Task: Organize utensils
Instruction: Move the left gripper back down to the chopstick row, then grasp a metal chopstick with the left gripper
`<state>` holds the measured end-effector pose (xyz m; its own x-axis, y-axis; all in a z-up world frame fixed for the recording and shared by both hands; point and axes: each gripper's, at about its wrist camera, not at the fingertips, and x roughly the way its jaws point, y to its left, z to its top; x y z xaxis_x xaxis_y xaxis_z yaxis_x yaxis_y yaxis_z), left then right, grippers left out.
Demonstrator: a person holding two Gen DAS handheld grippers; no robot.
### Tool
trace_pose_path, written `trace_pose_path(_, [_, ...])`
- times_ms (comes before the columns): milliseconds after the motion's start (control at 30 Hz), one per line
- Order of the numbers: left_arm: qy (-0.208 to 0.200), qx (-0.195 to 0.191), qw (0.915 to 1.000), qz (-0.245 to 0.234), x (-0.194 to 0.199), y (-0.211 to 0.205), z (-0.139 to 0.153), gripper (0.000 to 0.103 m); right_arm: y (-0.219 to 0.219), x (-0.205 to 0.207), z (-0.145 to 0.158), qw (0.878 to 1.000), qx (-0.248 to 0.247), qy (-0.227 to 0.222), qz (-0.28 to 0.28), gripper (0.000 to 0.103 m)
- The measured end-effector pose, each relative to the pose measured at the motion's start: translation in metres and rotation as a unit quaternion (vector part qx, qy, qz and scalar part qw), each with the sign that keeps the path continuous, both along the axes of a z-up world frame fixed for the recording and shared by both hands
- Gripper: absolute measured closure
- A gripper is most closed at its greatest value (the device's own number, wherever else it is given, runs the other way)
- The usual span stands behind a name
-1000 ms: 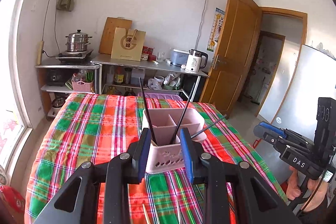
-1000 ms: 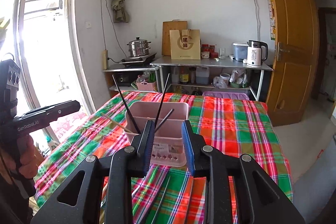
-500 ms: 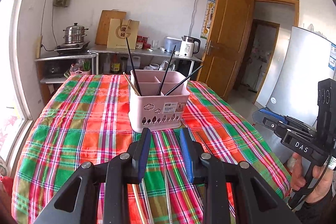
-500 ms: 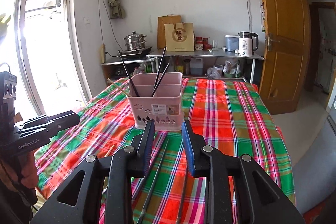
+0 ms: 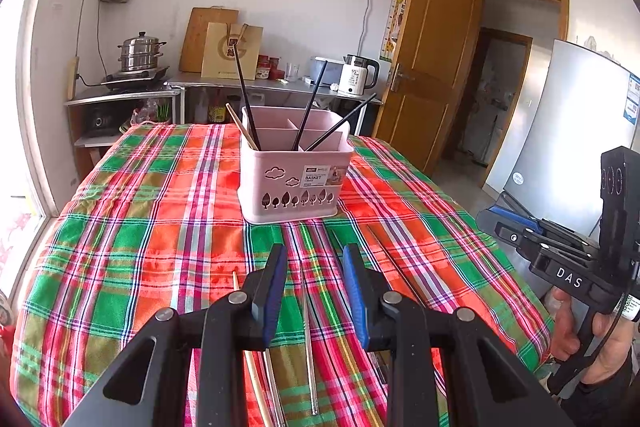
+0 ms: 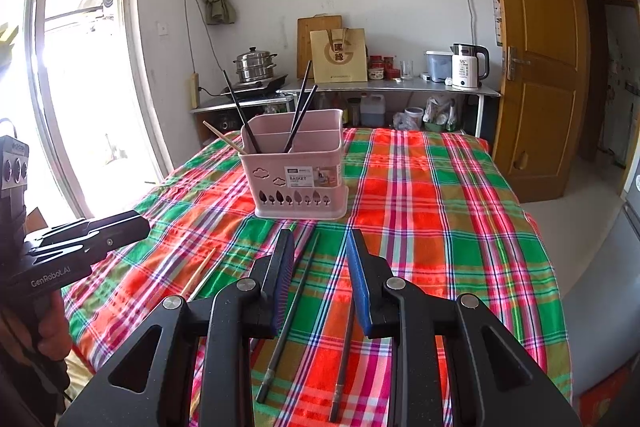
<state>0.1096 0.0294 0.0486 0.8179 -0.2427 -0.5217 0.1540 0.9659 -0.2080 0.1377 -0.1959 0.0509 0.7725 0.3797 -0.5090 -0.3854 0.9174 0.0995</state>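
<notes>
A pink divided basket [image 5: 294, 179] [image 6: 298, 175] stands on the plaid tablecloth [image 5: 140, 219] and holds three black chopsticks and a wooden one [image 5: 242, 127]. Loose chopsticks lie on the cloth in front of it: a metal one [image 5: 308, 331], a pale one [image 5: 252, 367], and two dark ones [image 6: 290, 315] [image 6: 344, 347]. My left gripper [image 5: 314, 255] is open and empty above the metal chopstick. My right gripper [image 6: 320, 243] is open and empty above the dark chopsticks. Each gripper also shows at the edge of the other's view [image 6: 88, 239] [image 5: 540, 239].
A steel counter [image 5: 256, 87] behind the table carries a steamer pot [image 5: 140, 53], a paper bag, jars and a white kettle [image 5: 356, 75]. A window is on the left, a wooden door [image 5: 432, 87] and a fridge [image 5: 580, 131] on the right.
Both grippers have pulled back from the basket toward the table's near edge, empty. The basket now looks farther off and the loose chopsticks have come into view below them.
</notes>
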Motion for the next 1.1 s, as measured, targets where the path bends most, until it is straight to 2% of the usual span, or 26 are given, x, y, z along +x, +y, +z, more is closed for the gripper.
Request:
trace_pose_path(267, [0.021,0.007,0.9998,0.002,0.01,0.0,-0.016,0.074,0.001,0.008,-0.011,1.0,-0.007,0.015,0.0,0.075])
trace_pose_path(600, [0.101,0.034,0.9942,-0.011,0.053,-0.012,-0.066,0.074,0.0,0.03,-0.037,0.999,-0.008,0.054,-0.004,0.075])
trace_pose_path(867, [0.146,0.042,0.9883,-0.02,0.092,-0.024,-0.093,0.075,0.005,0.056,-0.059,0.996,-0.001,0.094,0.004,0.075])
trace_pose_path(1100, [0.175,0.059,0.9824,-0.029,0.116,-0.035,-0.112,0.085,0.024,0.079,-0.08,0.992,-0.018,0.128,0.014,0.075])
